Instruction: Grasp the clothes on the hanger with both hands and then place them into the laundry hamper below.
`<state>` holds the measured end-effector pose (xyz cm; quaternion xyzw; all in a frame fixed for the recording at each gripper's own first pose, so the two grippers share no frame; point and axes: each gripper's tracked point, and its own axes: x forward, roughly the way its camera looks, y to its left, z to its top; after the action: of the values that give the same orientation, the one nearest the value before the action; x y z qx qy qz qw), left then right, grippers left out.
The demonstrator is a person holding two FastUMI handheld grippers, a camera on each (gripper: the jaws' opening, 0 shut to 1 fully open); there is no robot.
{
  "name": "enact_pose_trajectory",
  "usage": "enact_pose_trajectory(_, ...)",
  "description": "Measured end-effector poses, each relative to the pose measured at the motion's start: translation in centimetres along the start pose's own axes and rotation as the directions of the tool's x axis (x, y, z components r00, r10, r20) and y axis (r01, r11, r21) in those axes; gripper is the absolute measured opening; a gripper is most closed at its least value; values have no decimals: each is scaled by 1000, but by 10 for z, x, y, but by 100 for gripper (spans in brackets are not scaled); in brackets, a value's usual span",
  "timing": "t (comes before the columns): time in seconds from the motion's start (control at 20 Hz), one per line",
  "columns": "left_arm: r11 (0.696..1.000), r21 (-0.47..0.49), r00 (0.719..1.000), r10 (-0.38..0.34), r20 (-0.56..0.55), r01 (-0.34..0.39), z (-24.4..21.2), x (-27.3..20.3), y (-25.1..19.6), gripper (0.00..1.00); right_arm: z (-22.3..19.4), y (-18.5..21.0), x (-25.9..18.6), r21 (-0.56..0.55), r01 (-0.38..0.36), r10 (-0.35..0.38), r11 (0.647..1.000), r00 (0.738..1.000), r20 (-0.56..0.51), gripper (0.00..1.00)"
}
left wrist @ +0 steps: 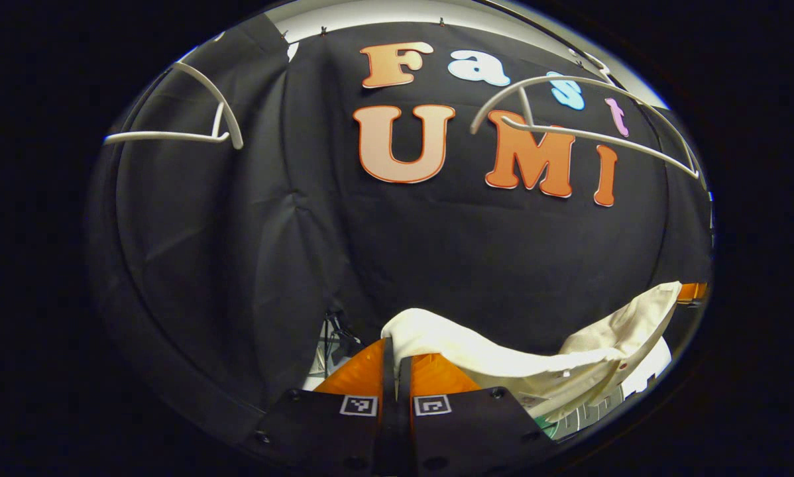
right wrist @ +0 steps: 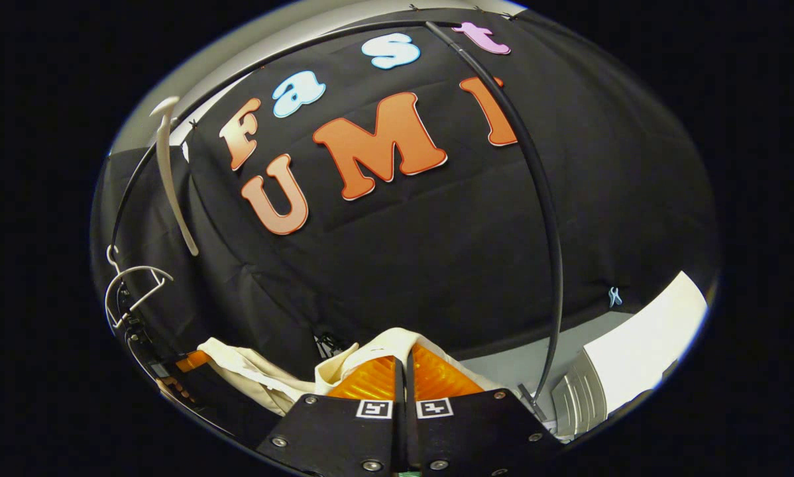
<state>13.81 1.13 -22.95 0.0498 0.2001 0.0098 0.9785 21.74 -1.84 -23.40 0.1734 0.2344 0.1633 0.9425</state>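
1. My left tool (left wrist: 396,371) is clenched on one end of the cream-white cotton garment (left wrist: 503,358); the cloth comes out from between its closed fingers and stretches off to my right, sagging in the middle.
2. My right tool (right wrist: 402,371) is likewise clenched on the garment's other end, with cream fabric (right wrist: 370,351) bunched over its fingertips and trailing leftward toward the other tool (right wrist: 191,361), seen small at the far left of the right gripper view.
3. The garment looks clear of the white plastic hangers (left wrist: 589,129), which hang bare above on the black rail, so I judge the step in hand to be the lowering into the hamper.
4. I take the white ribbed plastic container (right wrist: 579,397) low at the right of the right gripper view to be the hamper, though I cannot be sure of its rim.
5. I would keep both grips closed and bring the tools down together, level, so the slack centre goes in first.
6. I would bring the tools nearer each other on the way down, so no edge drapes over the rim.
7. I would keep clear of the black curved rack pole (right wrist: 543,218) just beside my right tool.
8. I would let go only once the cloth is inside.
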Motion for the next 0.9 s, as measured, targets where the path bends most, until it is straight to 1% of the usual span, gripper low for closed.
enact_pose_trajectory(0.15, 998, -4, 996, -67, -51, 66, -26, -3, -39, 6, -36, 3, -7, 9, 17, -16, 1000, 999, -45, 0)
enact_pose_trajectory(0.25, 994, 16, 991, -107, -81, 109, -41, -5, -62, 6, -59, 3, -12, 8, 31, -30, 999, 997, -71, 0)
enact_pose_trajectory(0.45, 983, 27, 968, -176, -178, 184, -92, -10, -108, 6, -109, 5, -20, -21, 64, -66, 998, 989, -134, 0)
enact_pose_trajectory(0.65, 971, 22, 934, -224, -277, 240, -147, -19, -146, 6, -168, 7, -22, -58, 94, -104, 994, 969, -222, 0)
enact_pose_trajectory(0.8, 960, 25, 902, -251, -352, 278, -182, -21, -169, 6, -205, -1, -21, -87, 128, -148, 988, 948, -282, 0)
enact_pose_trajectory(0.9, 955, 22, 875, -263, -406, 297, -207, -20, -181, 6, -230, -11, -19, -108, 160, -187, 981, 929, -319, 0)
